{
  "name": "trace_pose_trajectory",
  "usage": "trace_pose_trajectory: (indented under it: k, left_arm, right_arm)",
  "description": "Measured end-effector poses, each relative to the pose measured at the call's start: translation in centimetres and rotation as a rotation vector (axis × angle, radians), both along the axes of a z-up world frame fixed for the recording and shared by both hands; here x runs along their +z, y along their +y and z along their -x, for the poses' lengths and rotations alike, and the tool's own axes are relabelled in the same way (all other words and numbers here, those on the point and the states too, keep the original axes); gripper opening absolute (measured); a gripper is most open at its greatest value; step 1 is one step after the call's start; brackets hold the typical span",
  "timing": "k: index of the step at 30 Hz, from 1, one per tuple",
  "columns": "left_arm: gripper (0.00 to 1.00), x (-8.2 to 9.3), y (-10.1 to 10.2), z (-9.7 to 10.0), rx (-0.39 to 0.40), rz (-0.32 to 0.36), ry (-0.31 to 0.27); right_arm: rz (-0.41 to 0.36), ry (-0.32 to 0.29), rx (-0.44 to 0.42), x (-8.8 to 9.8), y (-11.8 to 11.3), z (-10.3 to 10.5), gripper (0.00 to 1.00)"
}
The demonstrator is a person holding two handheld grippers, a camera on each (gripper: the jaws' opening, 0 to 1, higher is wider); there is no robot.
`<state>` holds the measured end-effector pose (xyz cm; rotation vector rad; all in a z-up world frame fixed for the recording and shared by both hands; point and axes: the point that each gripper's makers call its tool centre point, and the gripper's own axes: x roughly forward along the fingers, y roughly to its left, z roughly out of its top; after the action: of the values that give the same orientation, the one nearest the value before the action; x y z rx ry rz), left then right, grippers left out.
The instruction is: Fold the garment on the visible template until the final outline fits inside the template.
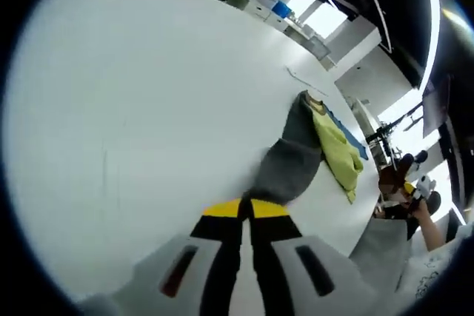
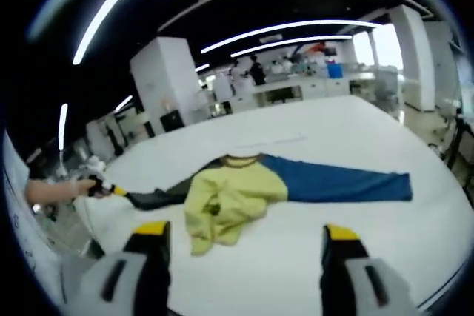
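We pinch the garment's [image 2: 252,186] grey sleeve [image 1: 289,164] with our closed left gripper [image 1: 245,209]; our right gripper [image 2: 244,238] gapes empty at six o'clock. We judge folding barely begun.

The garment [image 2: 252,186] lies spread on the tabletop [image 2: 348,131] — one sleeve reaching right, the other reaching left into the left tongs [image 2: 111,190]; the right tongs [image 2: 241,238] sit before it.
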<state>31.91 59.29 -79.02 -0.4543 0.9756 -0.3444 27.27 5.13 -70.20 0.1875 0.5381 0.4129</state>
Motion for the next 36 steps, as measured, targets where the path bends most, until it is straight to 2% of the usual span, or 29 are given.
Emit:
trace_pose_trajectory:
  k: [3,10,14,18,22,25,28,33,36]
  left_arm:
    - [0.0,-0.1,1.1,-0.9,0.029,0.011,0.019]
    - [0.0,-2.6,5.1,-3.3,0.038,-0.054,0.115]
    - [0.0,-3.8,6.7,-4.0,0.047,-0.088,0.162]
    - [0.0,-4.8,7.2,-3.9,0.033,-0.121,0.198]
    - [0.0,-5.4,8.0,-4.5,0.064,-0.151,0.191]
    - [0.0,-5.6,9.0,-5.3,0.076,-0.208,0.16]
    - [0.0,-5.7,9.2,-5.9,0.099,-0.194,0.155]
    - [0.0,-5.8,8.9,-5.5,0.077,-0.203,0.152]
    - [0.0,-5.6,8.7,-5.4,0.067,-0.2,0.128]
  right_arm:
    - [-0.001,0.005,-0.005,-0.1,-0.1,-0.1,0.83]
    - [0.004,0.023,-0.017,-0.8,0.0,0.1,0.83]
    - [0.009,0.035,-0.02,-1.0,-0.1,0.4,0.83]
    - [0.01,0.038,-0.029,-1.2,-0.7,0.3,0.83]
    - [0.015,0.046,-0.036,-1.3,-0.7,0.7,0.83]
    - [0.013,0.052,-0.042,-1.5,-0.9,0.8,0.83]
    - [0.023,0.062,-0.037,-1.6,-0.5,1.2,0.83]
    - [0.028,0.068,-0.033,-1.7,-0.1,1.2,0.83]
    - [0.026,0.069,-0.026,-1.8,0.2,1.0,0.84]
